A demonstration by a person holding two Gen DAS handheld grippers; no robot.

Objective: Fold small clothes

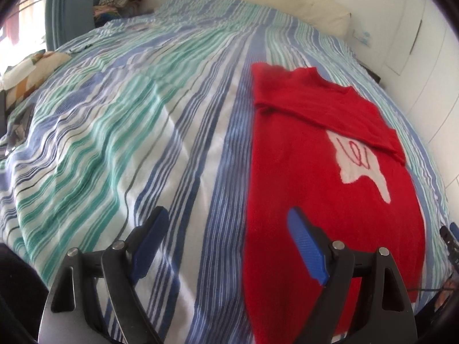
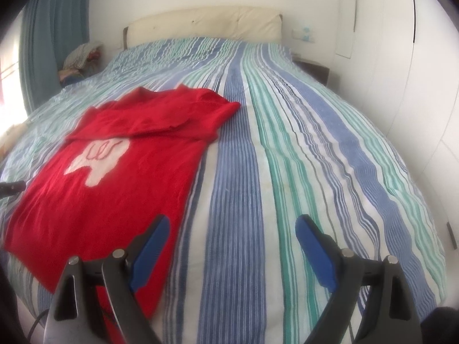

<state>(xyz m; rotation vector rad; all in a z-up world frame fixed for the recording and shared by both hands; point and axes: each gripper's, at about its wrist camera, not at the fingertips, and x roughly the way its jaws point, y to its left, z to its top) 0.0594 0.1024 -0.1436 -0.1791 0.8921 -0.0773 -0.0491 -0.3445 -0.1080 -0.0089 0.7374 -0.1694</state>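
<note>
Both the left gripper (image 1: 226,215) and the right gripper (image 2: 231,223) gape, empty; the red sweater (image 1: 330,206) (soft, light, floppy) lies just ahead; pinch its near hem corners.

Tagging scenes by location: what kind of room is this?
Most likely a home bedroom: a bed under a striped duvet cover, a padded cream headboard against the wall, and a red sweater laid out on the bed.
</note>
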